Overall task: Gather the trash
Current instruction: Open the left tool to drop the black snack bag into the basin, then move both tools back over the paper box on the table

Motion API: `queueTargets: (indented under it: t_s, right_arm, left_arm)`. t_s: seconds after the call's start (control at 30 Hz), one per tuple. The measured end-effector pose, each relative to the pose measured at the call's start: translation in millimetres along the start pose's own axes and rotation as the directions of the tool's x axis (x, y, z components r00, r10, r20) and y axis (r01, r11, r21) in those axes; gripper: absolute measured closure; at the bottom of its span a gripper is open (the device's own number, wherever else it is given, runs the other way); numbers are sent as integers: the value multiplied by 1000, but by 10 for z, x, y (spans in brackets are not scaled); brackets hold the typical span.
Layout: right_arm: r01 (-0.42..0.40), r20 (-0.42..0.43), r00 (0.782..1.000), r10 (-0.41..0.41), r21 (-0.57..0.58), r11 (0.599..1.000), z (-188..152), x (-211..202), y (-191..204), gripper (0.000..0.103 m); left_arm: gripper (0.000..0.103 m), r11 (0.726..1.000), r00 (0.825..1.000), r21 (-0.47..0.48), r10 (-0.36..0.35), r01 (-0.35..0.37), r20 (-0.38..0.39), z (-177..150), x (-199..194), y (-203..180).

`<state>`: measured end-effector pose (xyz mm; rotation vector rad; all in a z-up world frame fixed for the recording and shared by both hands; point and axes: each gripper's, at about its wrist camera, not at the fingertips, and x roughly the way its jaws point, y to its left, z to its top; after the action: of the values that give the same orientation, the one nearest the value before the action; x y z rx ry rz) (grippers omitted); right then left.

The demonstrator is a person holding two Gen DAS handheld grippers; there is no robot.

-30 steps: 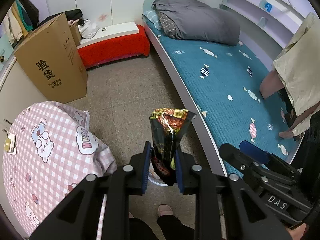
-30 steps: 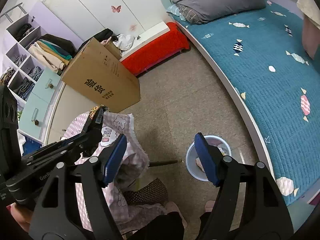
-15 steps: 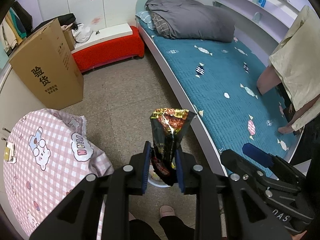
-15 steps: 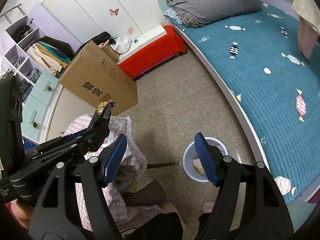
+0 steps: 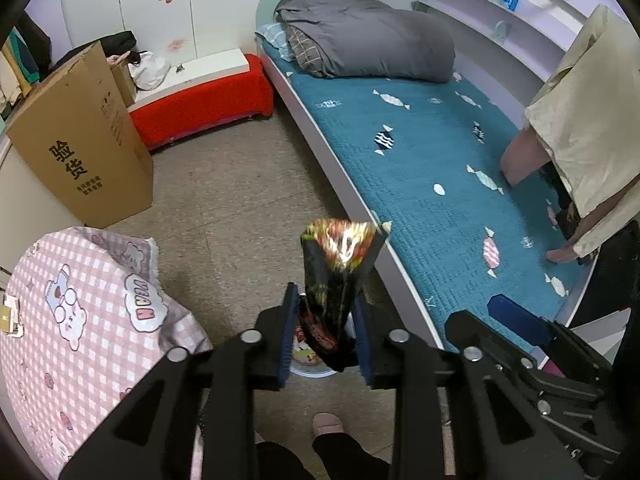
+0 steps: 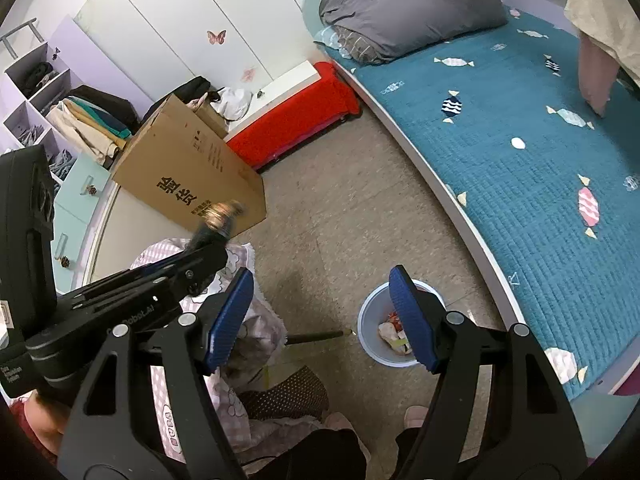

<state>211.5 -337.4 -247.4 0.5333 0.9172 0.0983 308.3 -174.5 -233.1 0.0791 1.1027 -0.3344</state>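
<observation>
My left gripper is shut on a dark, shiny snack wrapper that stands upright between the blue pads. It hangs above a small round trash bin, mostly hidden behind the wrapper. In the right wrist view the bin sits on the floor by the bed, with crumpled trash inside. My right gripper is open and empty, its jaws wide apart above the floor. The left gripper with the wrapper shows at the left of that view.
A round table with a pink checked cloth is at the left. A bed with a teal cover runs along the right. A large cardboard box and a red bench stand at the back. My feet are below.
The left gripper has moved with the wrapper away from the table and over the bin. The right gripper has shifted a little; the bin now lies nearer its right finger.
</observation>
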Motion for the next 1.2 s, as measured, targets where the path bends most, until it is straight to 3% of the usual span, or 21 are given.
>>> queueTargets:
  t_s: [0.03,0.1,0.17,0.5,0.77,0.9,1.0,1.2]
  right_arm:
    - [5,5,1000,-5,1,1000,-3,-16,3,33]
    - [10,14,1000,-10,13,1000,-7,-49,-25,33]
    - [14,10,1000,-14,18,1000,-15,-58,-36,33]
    - [-12,7,1000,12,-20,1000,-80,-85,125,33]
    - [-87,-27,996,84,-107,990,-126,-19,531,33]
    - [-160,-64,987,150,-195,968,-156,63,921,33]
    - [-227,-111,973,205,-265,937,-226,157,1299,33]
    - [-396,-239,915,324,-390,831,-541,348,2225,33]
  left_arm:
    - [62,1000,1000,-5,-2,2,1,3,0,-1]
    - [40,1000,1000,-14,-2,2,7,5,-11,23]
    - [35,1000,1000,-19,-6,6,15,9,-28,38]
    - [31,998,999,-58,22,-20,28,-74,-155,168]
    - [31,982,995,-173,82,-72,54,-275,-419,563]
    - [31,958,989,-266,131,-108,69,-433,-641,893]
    - [31,922,980,-358,185,-146,78,-624,-866,1224]
    - [30,811,944,-534,324,-241,65,-1166,-1403,1983]
